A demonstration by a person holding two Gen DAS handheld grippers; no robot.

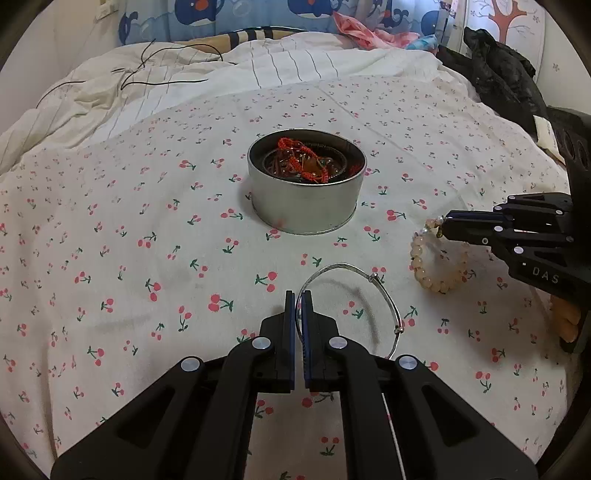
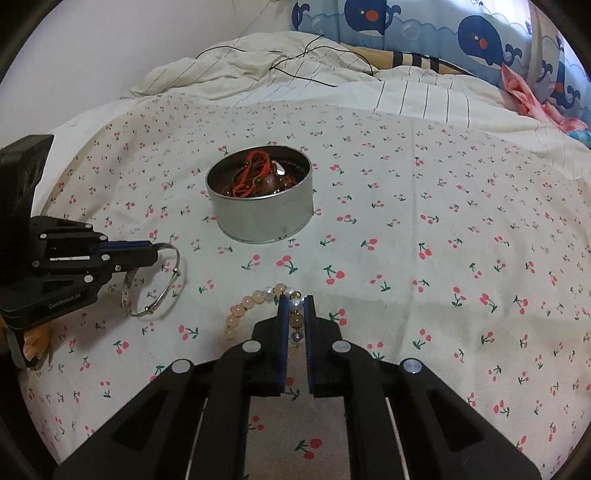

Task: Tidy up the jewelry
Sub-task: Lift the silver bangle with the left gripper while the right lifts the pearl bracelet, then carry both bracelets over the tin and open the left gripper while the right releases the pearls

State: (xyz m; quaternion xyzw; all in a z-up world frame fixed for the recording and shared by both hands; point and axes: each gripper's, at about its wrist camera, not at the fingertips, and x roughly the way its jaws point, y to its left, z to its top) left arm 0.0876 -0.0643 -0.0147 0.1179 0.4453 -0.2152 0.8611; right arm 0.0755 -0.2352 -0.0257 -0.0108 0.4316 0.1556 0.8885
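A round metal tin [image 1: 306, 206] stands on the cherry-print sheet, holding red cord bracelets [image 1: 303, 158] and beads; it also shows in the right wrist view [image 2: 262, 218]. My left gripper [image 1: 298, 295] is shut on a thin silver bangle [image 1: 384, 291], which hangs to its right just above the sheet; the bangle also shows in the right wrist view [image 2: 173, 280] beside the left gripper [image 2: 155, 253]. My right gripper [image 2: 295, 301] is shut on a pale peach bead bracelet [image 2: 243, 306], seen in the left wrist view [image 1: 421, 266] under the right gripper [image 1: 445, 223].
The bed's cherry-print sheet [image 1: 147, 221] spreads all round the tin. A rumpled striped duvet [image 1: 147, 85] with a black cable [image 1: 162, 70] lies behind. Dark clothing [image 1: 506, 81] is at the far right, whale-print pillows [image 2: 443, 33] at the head.
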